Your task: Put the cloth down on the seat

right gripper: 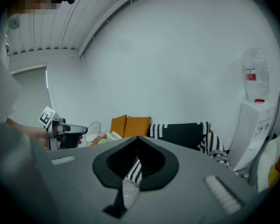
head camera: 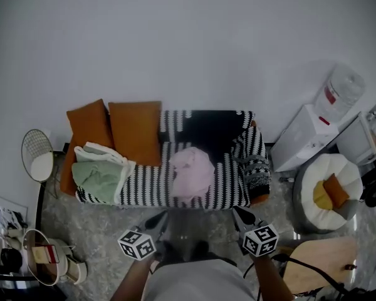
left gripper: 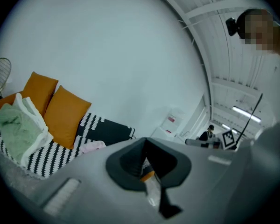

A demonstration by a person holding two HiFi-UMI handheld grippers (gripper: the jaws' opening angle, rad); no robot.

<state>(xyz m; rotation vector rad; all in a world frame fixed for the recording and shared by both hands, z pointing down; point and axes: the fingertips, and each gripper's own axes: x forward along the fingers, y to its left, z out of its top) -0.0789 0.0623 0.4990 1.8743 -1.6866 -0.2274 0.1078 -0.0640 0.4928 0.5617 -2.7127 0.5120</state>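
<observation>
A crumpled pink cloth (head camera: 191,171) lies on the seat of the black-and-white striped sofa (head camera: 144,190), right of centre; in the left gripper view the pink cloth (left gripper: 91,147) peeks just over the gripper body. My left gripper (head camera: 159,219) and right gripper (head camera: 240,215) are held side by side over the floor in front of the sofa, well short of the cloth. Both are shut with nothing between their jaws. In the left gripper view my left gripper (left gripper: 147,161) points at the sofa's left half. My right gripper (right gripper: 136,161) faces the striped seat.
A folded green-and-white blanket (head camera: 100,175) and two orange cushions (head camera: 135,130) fill the sofa's left end. A water dispenser (head camera: 313,137), a white pouf (head camera: 329,190) and a wooden table (head camera: 319,262) stand at the right. A round wire fan (head camera: 39,155) and clutter (head camera: 47,256) are at the left.
</observation>
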